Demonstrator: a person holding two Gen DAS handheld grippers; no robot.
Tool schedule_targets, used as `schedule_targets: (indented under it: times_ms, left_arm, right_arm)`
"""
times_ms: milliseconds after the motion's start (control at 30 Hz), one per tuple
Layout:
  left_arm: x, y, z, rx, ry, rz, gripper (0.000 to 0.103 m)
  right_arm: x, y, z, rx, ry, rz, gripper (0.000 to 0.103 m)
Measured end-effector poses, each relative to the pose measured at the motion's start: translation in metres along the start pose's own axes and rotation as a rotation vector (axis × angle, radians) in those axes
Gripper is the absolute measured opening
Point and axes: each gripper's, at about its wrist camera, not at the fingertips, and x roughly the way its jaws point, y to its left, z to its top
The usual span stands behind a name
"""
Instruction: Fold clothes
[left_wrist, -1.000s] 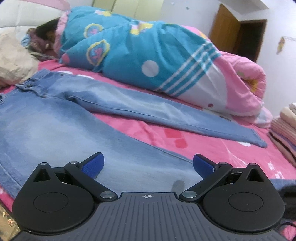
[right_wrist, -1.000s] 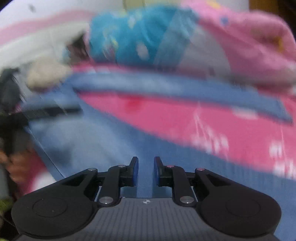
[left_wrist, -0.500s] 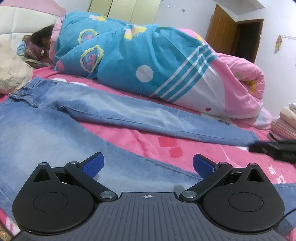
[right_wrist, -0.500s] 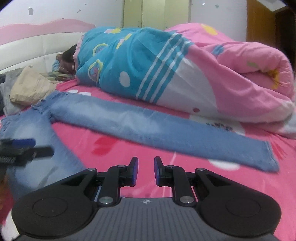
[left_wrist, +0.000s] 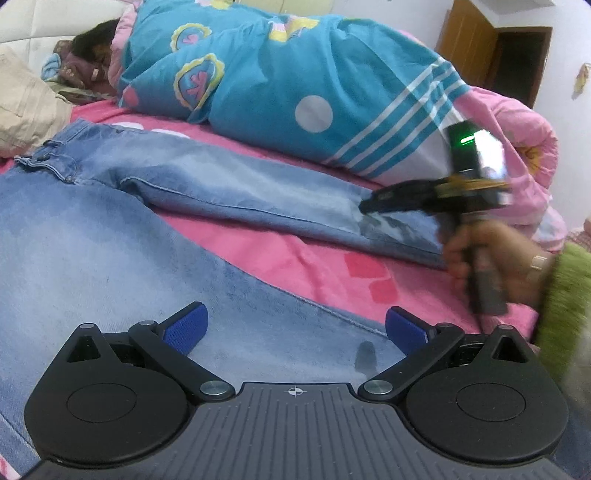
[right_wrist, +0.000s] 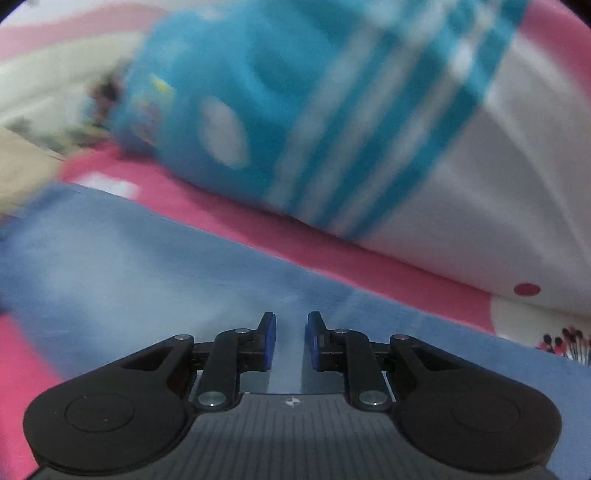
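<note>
A pair of light blue jeans (left_wrist: 110, 229) is lying spread flat on a pink bedsheet (left_wrist: 325, 266), its waistband toward the far left and its two legs fanning apart toward the right. The left gripper (left_wrist: 293, 326) is hovering low over the nearer leg with its jaws standing wide apart and nothing between its blue pads (left_wrist: 186, 326). In the left wrist view, a hand (left_wrist: 491, 258) in a fuzzy green sleeve (left_wrist: 565, 295) is holding the right gripper (left_wrist: 373, 203) over the farther leg, close to that leg's lower part; a green light is glowing on top of the device. The right wrist view is blurred, and there the right gripper's jaws are standing narrow, with a small gap between the pads (right_wrist: 267, 341), nothing gripped, and denim lying just below them. Behind the jeans, a person is lying wrapped in a blue, white and pink quilt (left_wrist: 280, 88) along the far side of the bed. A beige cloth (left_wrist: 26, 107) is resting at the far left.
</note>
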Motion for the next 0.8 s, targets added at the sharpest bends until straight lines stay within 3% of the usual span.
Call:
schedule_targets:
  times_ms: [100, 300, 367, 467, 667, 800]
  left_arm:
    - [0.0, -0.001, 0.0, 0.007, 0.004, 0.0, 0.103]
    - [0.001, 0.001, 0.002, 0.009, 0.009, 0.0, 0.103]
    - [0.001, 0.001, 0.002, 0.009, 0.01, -0.001, 0.103]
    - [0.001, 0.003, 0.002, 0.002, 0.008, -0.006, 0.103]
    - [0.001, 0.006, 0.004, -0.011, 0.011, -0.017, 0.103]
    - [0.002, 0.005, 0.004, -0.008, 0.009, -0.012, 0.103]
  right_arm:
    - [0.002, -0.013, 0.012, 0.063, -0.014, -0.004, 0.019]
    - [0.007, -0.009, 0.024, 0.114, 0.0, 0.144, 0.02]
    - [0.025, -0.01, 0.025, 0.124, 0.025, 0.087, 0.016]
    - [0.029, -0.015, 0.03, 0.133, -0.021, -0.085, 0.018]
    - [-0.04, -0.047, 0.004, 0.213, -0.054, 0.025, 0.019]
    - [-0.042, -0.086, -0.014, 0.212, 0.021, -0.078, 0.019]
